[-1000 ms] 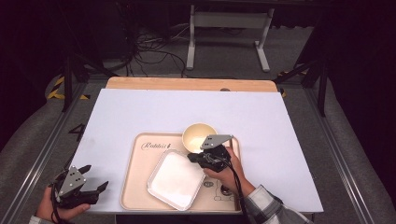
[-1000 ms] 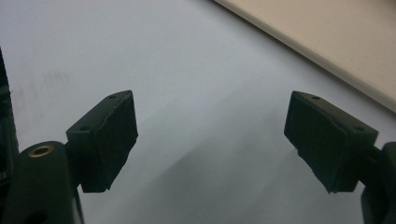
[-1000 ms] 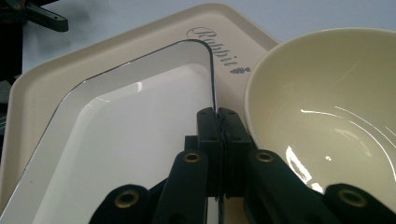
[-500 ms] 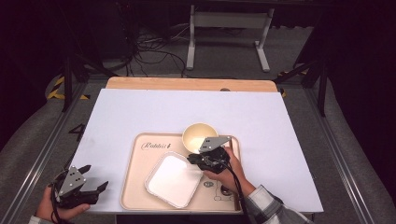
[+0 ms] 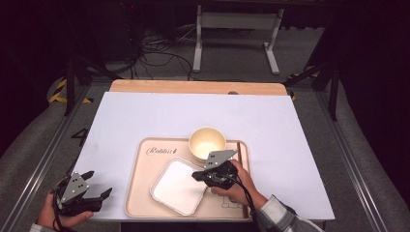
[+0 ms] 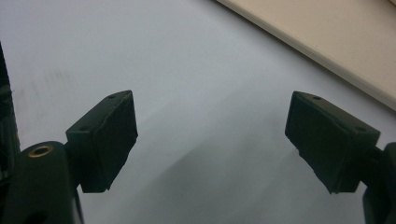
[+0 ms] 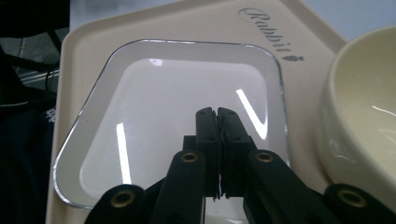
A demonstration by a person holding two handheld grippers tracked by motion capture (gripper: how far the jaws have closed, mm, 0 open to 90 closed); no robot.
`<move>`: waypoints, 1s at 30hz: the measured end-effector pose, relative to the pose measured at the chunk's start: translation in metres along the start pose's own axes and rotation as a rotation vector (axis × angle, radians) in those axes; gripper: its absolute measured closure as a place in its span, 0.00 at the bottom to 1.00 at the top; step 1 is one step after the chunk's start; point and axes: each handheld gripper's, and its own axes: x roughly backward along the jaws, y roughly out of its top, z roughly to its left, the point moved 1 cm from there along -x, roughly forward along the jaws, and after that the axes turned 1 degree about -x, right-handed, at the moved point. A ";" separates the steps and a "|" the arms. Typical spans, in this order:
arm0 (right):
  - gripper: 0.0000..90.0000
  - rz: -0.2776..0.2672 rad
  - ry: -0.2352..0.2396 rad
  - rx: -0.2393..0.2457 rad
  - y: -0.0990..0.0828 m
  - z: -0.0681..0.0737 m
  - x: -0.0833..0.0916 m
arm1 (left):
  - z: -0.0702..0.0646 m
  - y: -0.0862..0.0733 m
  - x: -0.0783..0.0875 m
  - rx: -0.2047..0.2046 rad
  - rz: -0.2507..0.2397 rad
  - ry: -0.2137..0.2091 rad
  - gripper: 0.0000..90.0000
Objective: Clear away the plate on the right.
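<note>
A cream tray (image 5: 143, 195) (image 7: 154, 28) lies at the near middle of the white table. On it sit a white square plate (image 5: 176, 186) (image 7: 154, 107) and, just behind it, a cream bowl (image 5: 207, 142) (image 7: 364, 121). My right gripper (image 5: 196, 175) (image 7: 217, 112) hovers over the plate's right part, pointing left. Its jaws are shut, having just closed the last bit, and nothing shows between the pads. At the table's near left corner my left gripper (image 5: 99, 183) (image 6: 210, 126) stands open above the bare surface, holding nothing.
The white board (image 5: 193, 116) covers the table, with a wooden strip (image 5: 193, 87) along its far edge. Dark floor, cables and a metal stand (image 5: 237, 34) lie beyond. Table rails run along both sides.
My right gripper has drifted slightly toward the near edge over the plate. The left hand and the dishes stay where they were.
</note>
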 end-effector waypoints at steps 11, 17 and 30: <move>0.98 0.066 0.079 0.067 -0.005 0.028 -0.009 | -0.001 0.000 0.000 0.001 0.002 -0.001 0.20; 0.98 0.131 0.131 0.124 -0.010 0.049 -0.021 | -0.001 0.001 0.000 -0.002 0.003 -0.005 0.20; 0.97 0.172 0.166 0.133 -0.017 0.055 -0.020 | -0.001 0.001 -0.001 -0.005 0.003 -0.006 0.20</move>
